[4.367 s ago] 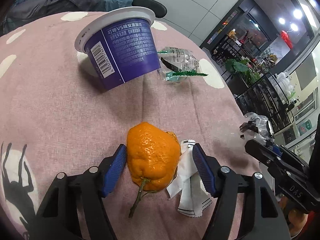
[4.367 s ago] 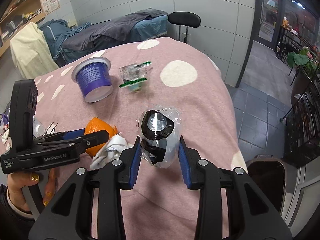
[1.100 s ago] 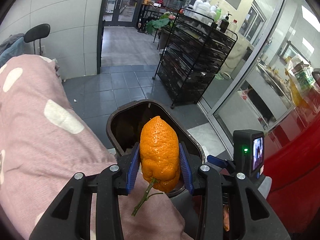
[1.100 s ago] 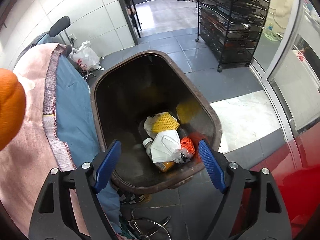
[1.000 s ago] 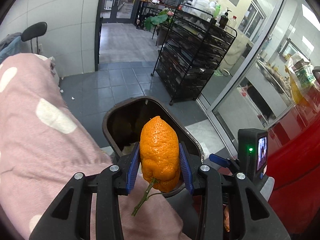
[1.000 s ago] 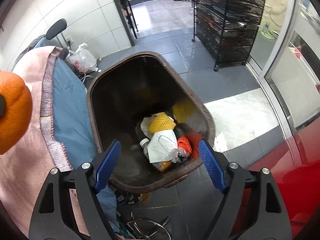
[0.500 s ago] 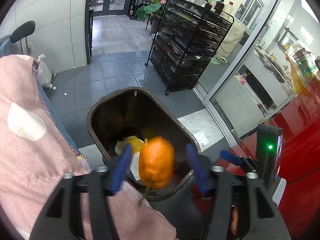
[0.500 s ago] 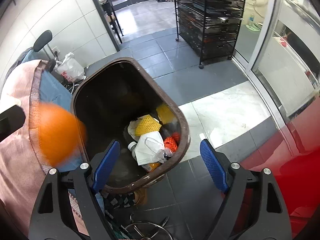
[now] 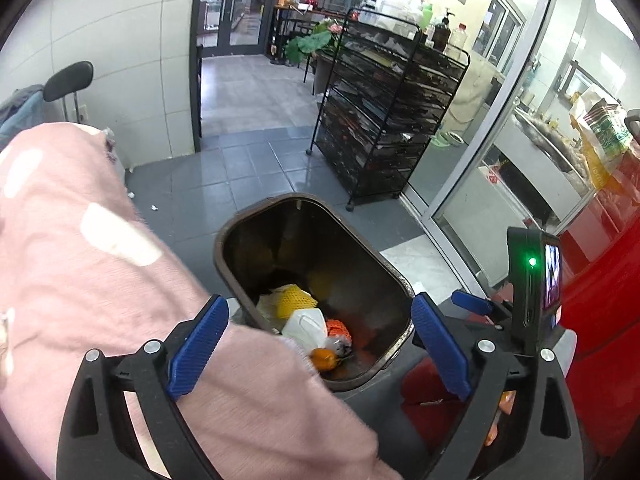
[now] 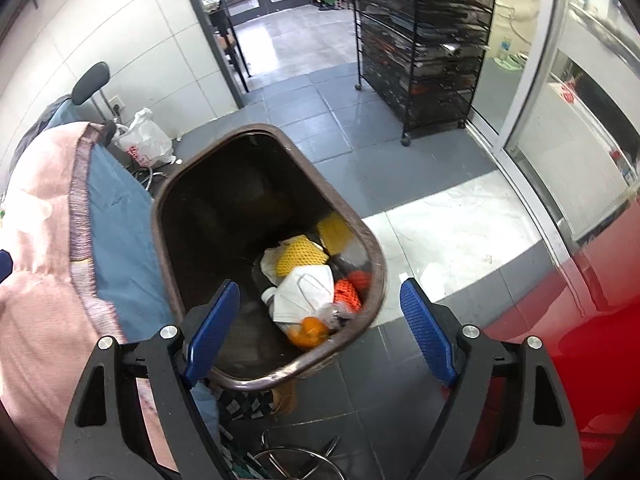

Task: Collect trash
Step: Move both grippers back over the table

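Left tool (image 9: 320, 344) jaws, just opened wide, hold nothing; orange (image 9: 324, 359) lies in bin (image 9: 394, 276) at 6 o'clock. Right tool (image 10: 320, 320) likewise wide, empty. Both should be returned for remaining trash.

My left gripper (image 9: 320, 340) hangs wide above the bin (image 9: 256, 320), jaws just opened and nothing between them; the pink cloth (image 9: 80, 248) crowds its left side, draped to the bin's near rim. My right gripper (image 10: 320, 320) is spread and empty too, over the bin's (image 10: 376, 280) near corner. The bin's mouth is clear; rubbish (image 10: 308, 280) is heaped only at the bottom, toward the right wall. Right of the bin, open floor (image 10: 440, 220), then a red surface (image 10: 580, 320). Behind stands a black rack (image 10: 420, 40), well apart.
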Available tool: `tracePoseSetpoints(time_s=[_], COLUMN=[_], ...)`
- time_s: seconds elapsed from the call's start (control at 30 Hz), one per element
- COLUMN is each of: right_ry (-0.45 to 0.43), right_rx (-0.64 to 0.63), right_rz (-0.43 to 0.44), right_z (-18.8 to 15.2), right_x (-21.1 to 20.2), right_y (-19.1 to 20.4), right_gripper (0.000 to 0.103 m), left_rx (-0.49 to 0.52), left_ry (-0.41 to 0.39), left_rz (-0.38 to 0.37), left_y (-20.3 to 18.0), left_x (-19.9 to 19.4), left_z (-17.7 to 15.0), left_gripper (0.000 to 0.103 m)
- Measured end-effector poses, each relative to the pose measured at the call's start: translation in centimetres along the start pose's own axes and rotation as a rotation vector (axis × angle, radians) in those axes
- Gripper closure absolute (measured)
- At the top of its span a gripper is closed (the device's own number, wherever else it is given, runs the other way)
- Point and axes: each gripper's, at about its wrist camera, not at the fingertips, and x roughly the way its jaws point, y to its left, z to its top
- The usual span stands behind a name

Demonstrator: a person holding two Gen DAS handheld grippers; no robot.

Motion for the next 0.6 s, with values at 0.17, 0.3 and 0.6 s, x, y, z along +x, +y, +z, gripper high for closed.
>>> tracePoseSetpoints(time_s=[0.17,0.3,0.6], right_ry=[-0.029,-0.054,-0.115], right_rx=[-0.059,-0.118,-0.297], right_rz=[0.034,0.079,0.194], right_z=[0.2,0.3,0.4], right_x=[-1.3,-2.6,-6.2], right_y=[2.4,5.2,13.4], right_gripper=[0.021,0.021,0.021], left_rx=[-0.017,-0.049,-0.098], left_ry=[-0.061,-0.091,-0.135], left_rz=[0.018,0.036,0.106], left_y=[1.7,3.8,9.0], left_x=[-2.9,-5.0,-9.8], left_z=[-1.0,-2.0,-4.3], left_gripper=[0.007,0.006,0.006])
